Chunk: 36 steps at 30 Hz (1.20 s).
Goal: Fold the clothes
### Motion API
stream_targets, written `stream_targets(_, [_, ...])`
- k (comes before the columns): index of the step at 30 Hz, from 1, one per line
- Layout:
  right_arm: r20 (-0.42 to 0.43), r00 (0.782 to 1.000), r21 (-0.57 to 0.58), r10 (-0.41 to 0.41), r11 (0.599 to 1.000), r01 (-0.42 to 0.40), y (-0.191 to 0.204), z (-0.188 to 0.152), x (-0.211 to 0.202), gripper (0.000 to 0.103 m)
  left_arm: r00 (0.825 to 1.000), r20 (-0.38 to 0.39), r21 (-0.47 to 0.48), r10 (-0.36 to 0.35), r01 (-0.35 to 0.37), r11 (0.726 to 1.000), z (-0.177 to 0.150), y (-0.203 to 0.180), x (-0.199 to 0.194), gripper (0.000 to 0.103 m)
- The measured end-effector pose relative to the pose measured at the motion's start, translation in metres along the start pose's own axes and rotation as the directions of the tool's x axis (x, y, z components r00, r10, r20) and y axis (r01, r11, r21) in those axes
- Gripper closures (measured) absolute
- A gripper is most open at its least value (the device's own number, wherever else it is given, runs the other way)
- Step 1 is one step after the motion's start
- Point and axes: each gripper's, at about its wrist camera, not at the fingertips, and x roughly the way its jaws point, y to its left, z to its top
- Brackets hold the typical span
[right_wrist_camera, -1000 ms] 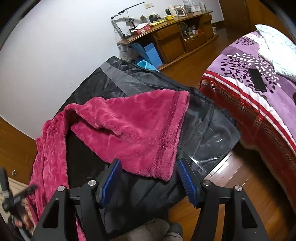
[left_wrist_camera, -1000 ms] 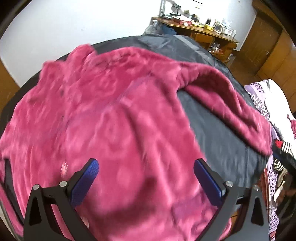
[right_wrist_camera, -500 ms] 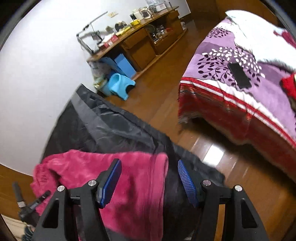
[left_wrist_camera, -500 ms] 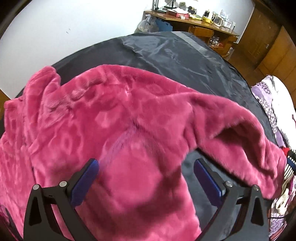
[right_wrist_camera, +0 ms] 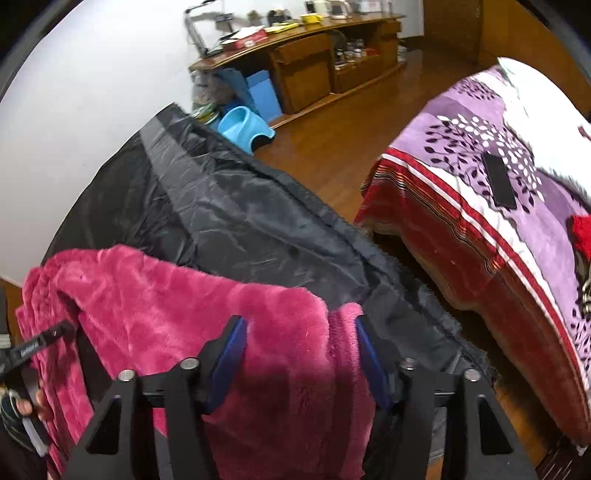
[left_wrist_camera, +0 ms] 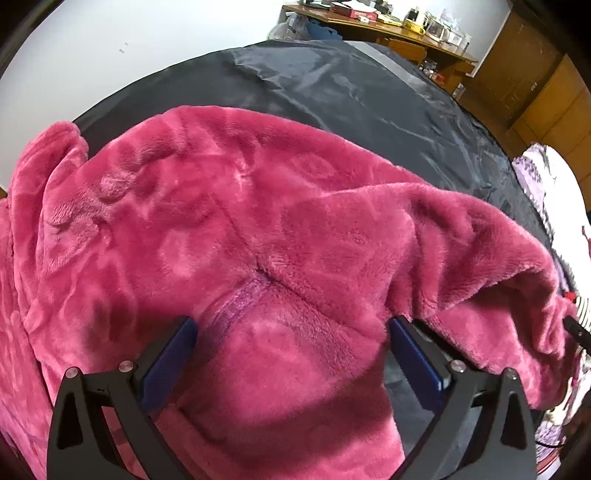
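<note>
Left wrist view: the left gripper [left_wrist_camera: 291,332] has dropped closer than half a second ago — its fingers stand apart, straddling a raised fold of the pink fleece garment [left_wrist_camera: 229,229], which covers the near half of the black-covered table [left_wrist_camera: 332,85]; a wooden desk [left_wrist_camera: 373,27] stands at the white wall beyond.

Right wrist view: the right gripper [right_wrist_camera: 299,339] has moved in over the garment's cuff end by the table's right edge, fingers apart on either side of it — a purple bedspread [right_wrist_camera: 480,147] and blue stool [right_wrist_camera: 243,122] lie beyond
</note>
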Motion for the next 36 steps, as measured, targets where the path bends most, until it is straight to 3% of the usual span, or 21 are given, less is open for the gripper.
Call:
stream_targets(2, [0.0,1.0,-0.004,-0.004,1.0,0.004,0.002,-0.002,-0.001,0.047,1.0,-0.004,0.016,0.02,-0.02,1.0,-0.001,-0.004,0.001,0.0])
stream_targets(11, [-0.007,1.0,-0.004,-0.015,1.0,0.015,0.007,-0.005,-0.006,0.047,0.997,-0.003,0.072,-0.074,0.075,0.995,-0.006,-0.011,-0.017,0.0])
stream_targets(21, [0.045,0.996,-0.067,-0.071,0.995,0.074,0.015,-0.022,-0.032,0.042,0.999,0.009,0.179,0.052,-0.053,0.982,-0.019,-0.033,0.002,0.0])
stream_targets(30, [0.053,0.997,-0.116,-0.058,0.991,0.064,0.023,-0.047,-0.04,0.042,0.995,0.027,0.122,0.099,-0.101,0.987,-0.022,-0.024,0.0,0.0])
stream_targets(33, [0.061,0.997,-0.145,-0.037,0.988,0.045,0.032,-0.048,-0.042,0.042,0.997,0.024,0.085,0.076,-0.077,0.993,-0.024,-0.014,-0.005,0.001])
stream_targets(36, [0.056,0.998,-0.131,-0.013,0.991,0.021,0.03,-0.048,-0.043,0.042,0.999,0.025,0.06,0.033,-0.034,0.998,-0.028,-0.004,-0.014,0.018])
